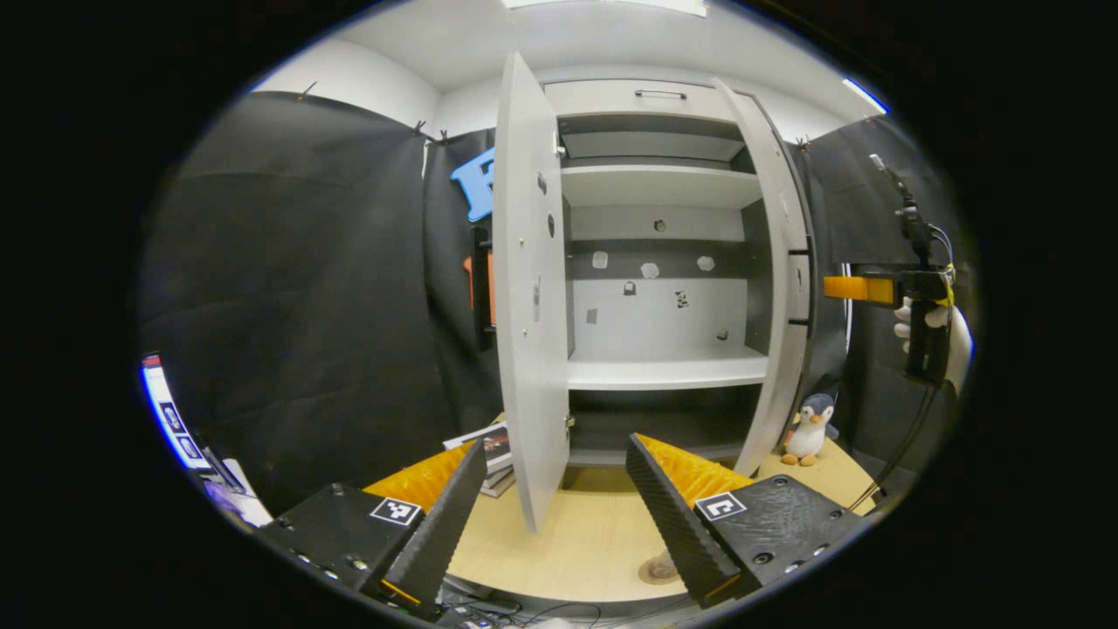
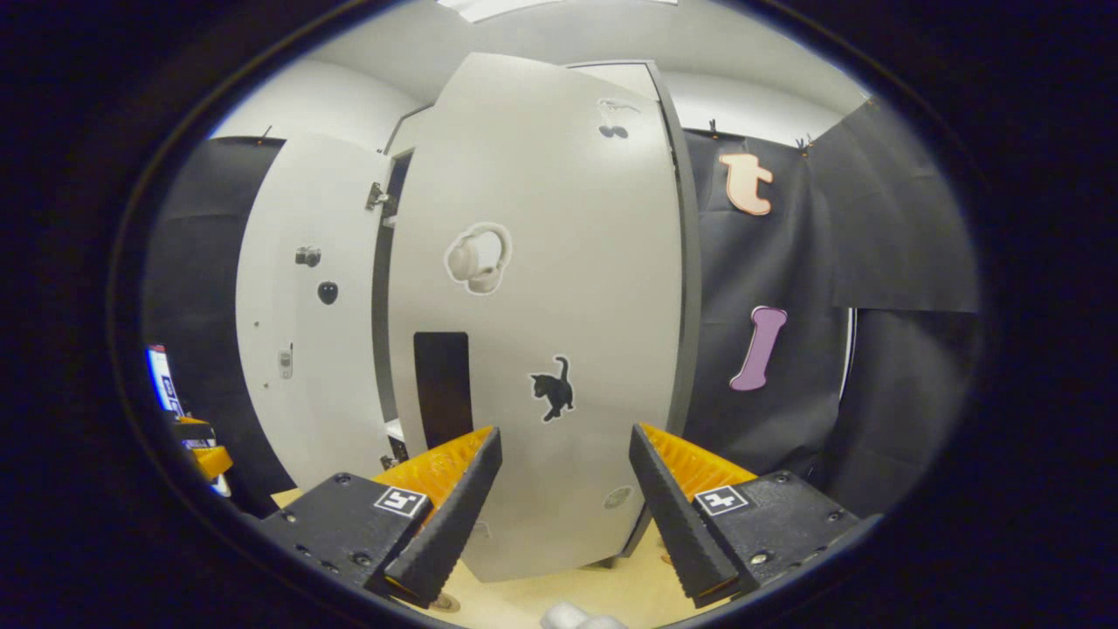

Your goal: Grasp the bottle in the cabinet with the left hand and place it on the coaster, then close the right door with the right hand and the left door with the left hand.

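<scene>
- Black cloth hangs at the far left of your left gripper view, with a lit screen (image 1: 166,411) low at its edge.
- Your left gripper (image 1: 554,511) sits at the bottom of that view, its 2 fingers spread wide with nothing between them, above the pale wooden table (image 1: 576,533).
- Just past the left finger, a small stack of books (image 1: 491,454) lies on the table beside the left door (image 1: 528,288), which stands open edge-on toward you.
- Between the 2 doors the cabinet (image 1: 659,262) shows white shelves with nothing standing on them; I cannot make out the bottle in either view.
- A round tan disc, likely the coaster (image 1: 653,572), peeks out on the table just beside the right finger of your left gripper.
- On the right, the right door (image 1: 782,288) is swung open, and a toy penguin (image 1: 810,428) stands on the table near its foot.
- At the far right of the left gripper view, a gloved hand (image 1: 939,332) holds your right gripper, its orange fingers pointing at the right door's outer edge.
- In your right gripper view, the left door (image 2: 301,323) is at the left and the right door (image 2: 559,306) fills the centre, carrying a headphone sticker (image 2: 478,258) and a black cat sticker (image 2: 554,389).
- Your right gripper (image 2: 566,515) is spread open, holding nothing, close in front of that door's outer face; I cannot tell whether it touches.
</scene>
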Available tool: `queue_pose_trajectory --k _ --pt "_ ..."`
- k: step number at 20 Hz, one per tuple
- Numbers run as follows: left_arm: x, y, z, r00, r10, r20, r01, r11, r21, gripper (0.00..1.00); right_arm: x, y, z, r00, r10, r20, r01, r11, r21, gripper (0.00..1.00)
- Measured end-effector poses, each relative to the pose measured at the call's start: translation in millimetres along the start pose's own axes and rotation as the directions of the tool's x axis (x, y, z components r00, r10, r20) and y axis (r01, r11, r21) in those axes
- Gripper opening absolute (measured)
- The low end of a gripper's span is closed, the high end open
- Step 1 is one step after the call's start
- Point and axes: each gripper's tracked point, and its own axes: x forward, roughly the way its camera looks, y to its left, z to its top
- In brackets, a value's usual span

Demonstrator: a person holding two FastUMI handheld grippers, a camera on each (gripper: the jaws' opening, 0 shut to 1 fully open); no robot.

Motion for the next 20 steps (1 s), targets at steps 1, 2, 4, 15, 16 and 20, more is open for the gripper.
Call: queue_pose_trajectory --k 1,2,4,15,16,20 --pt "0.5 4.2 -0.3 1.0 0.0 0.001 0.0 1.0 -0.001 0.98 -2.7 2.3 -0.7 1.0 -0.001 0.002 0.001 1.0 -0.003 0.96" --pt "0.8 7.1 0.7 1.0 -0.001 0.004 0.001 1.0 -0.001 0.98 -5.7 4.2 -1.7 1.0 -0.004 0.002 0.004 1.0 -0.007 0.96" --pt "2.6 13.5 2.6 1.0 -0.004 0.008 0.004 1.0 0.003 0.99 -13.1 7.2 -5.5 1.0 -0.016 -0.002 0.016 1.0 -0.009 0.96" --pt "22.9 43.3 11.0 0.997 -0.073 0.02 0.072 0.997 0.019 0.99 -69.7 50.5 -68.9 0.992 -0.067 -0.103 0.069 0.997 0.021 0.96" --pt "24.8 47.6 12.7 0.997 -0.077 0.022 0.077 0.997 0.02 0.99 -75.1 55.3 -74.1 0.991 -0.072 -0.112 0.075 0.997 0.02 0.96" --pt "40.9 77.9 18.4 0.997 -0.071 0.035 0.07 0.996 0.047 0.99 -94.2 70.0 -90.5 0.985 -0.101 -0.142 0.105 0.994 0.018 0.96"
